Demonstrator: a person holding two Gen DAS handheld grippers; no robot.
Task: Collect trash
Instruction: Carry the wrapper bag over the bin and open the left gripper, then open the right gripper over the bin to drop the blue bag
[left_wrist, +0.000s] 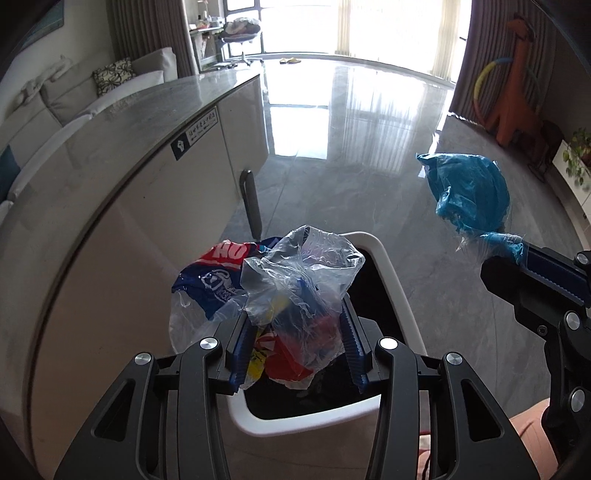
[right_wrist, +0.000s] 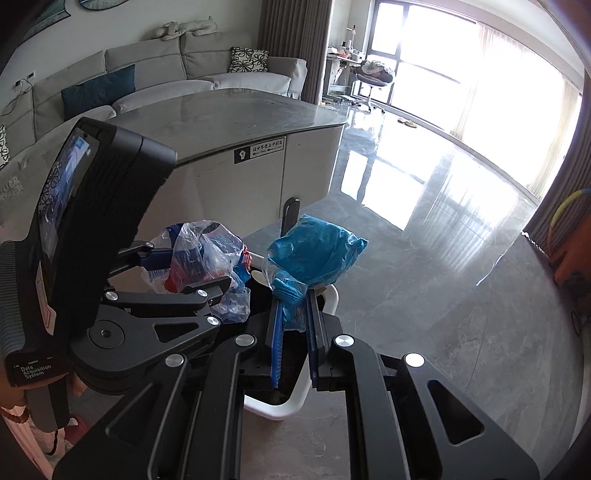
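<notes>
We see crumpled clear plastic bag of colourful wrappers (left_wrist: 295, 295) above white-rimmed black bin (left_wrist: 399, 295) | crumpled blue plastic bag (left_wrist: 469, 192) held aloft beside it

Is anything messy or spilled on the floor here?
Nothing looks spilled. The left gripper holds a crumpled clear bag of wrappers over the white bin, and the right gripper pinches a blue bag. The floor around the bin shows no litter.

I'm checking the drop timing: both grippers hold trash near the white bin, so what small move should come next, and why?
Probably open the left gripper. Its clear plastic bag of wrappers already hangs over the open mouth of the white bin, so it should fall inside. The right gripper grips the blue bag, which the left wrist view shows off to the bin's side, so it should wait.
</notes>
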